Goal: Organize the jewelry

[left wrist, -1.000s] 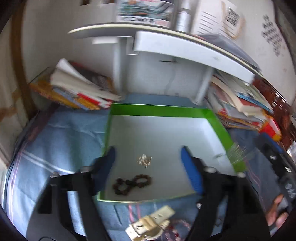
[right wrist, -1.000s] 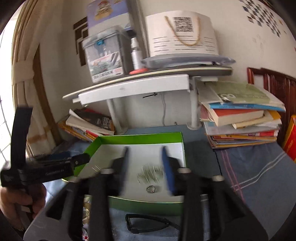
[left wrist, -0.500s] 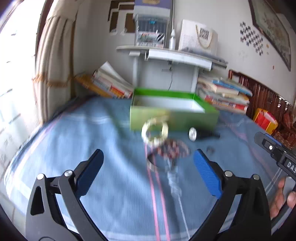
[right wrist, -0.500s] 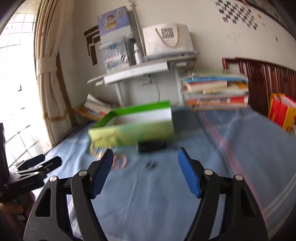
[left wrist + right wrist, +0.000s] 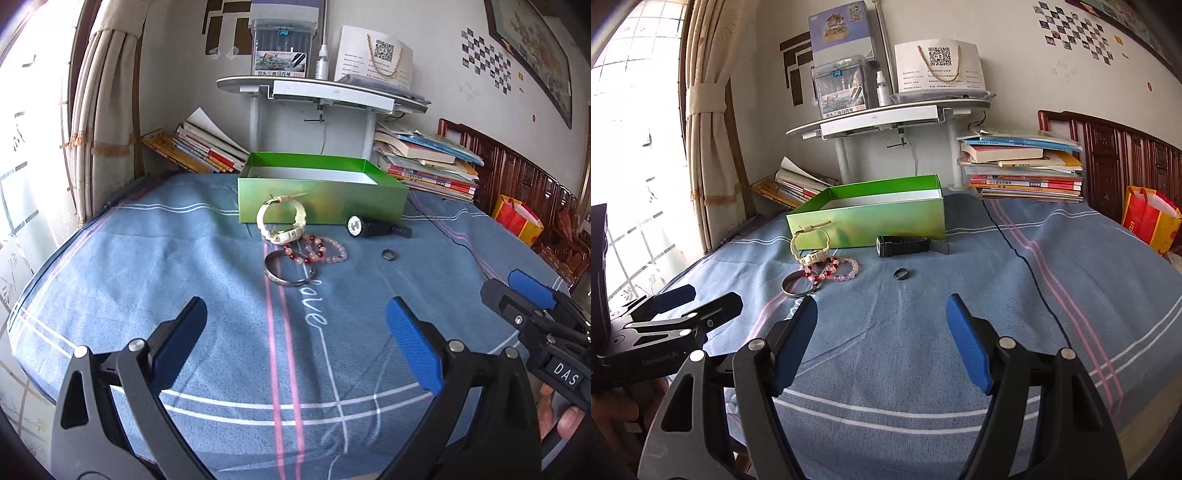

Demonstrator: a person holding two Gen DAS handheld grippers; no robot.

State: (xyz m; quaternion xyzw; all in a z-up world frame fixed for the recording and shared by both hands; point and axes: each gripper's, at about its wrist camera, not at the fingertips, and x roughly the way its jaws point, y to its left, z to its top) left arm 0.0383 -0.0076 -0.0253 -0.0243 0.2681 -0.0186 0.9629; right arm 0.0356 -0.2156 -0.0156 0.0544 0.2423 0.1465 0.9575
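A green box stands open on the blue bedspread. In front of it lie a white watch, pink and red bead bracelets, a silver bangle, a black watch and a small dark ring. My left gripper is open and empty, low over the bed well short of the jewelry. My right gripper is open and empty, also held back from it.
Book stacks lie to the right behind the box, more books to the left. A white shelf stands behind. A black cable runs across the bedspread. A curtain hangs at the left.
Both grippers have pulled back from over the green box and dropped low. The view went from looking down into the box to seeing the jewelry on the bed from a distance.
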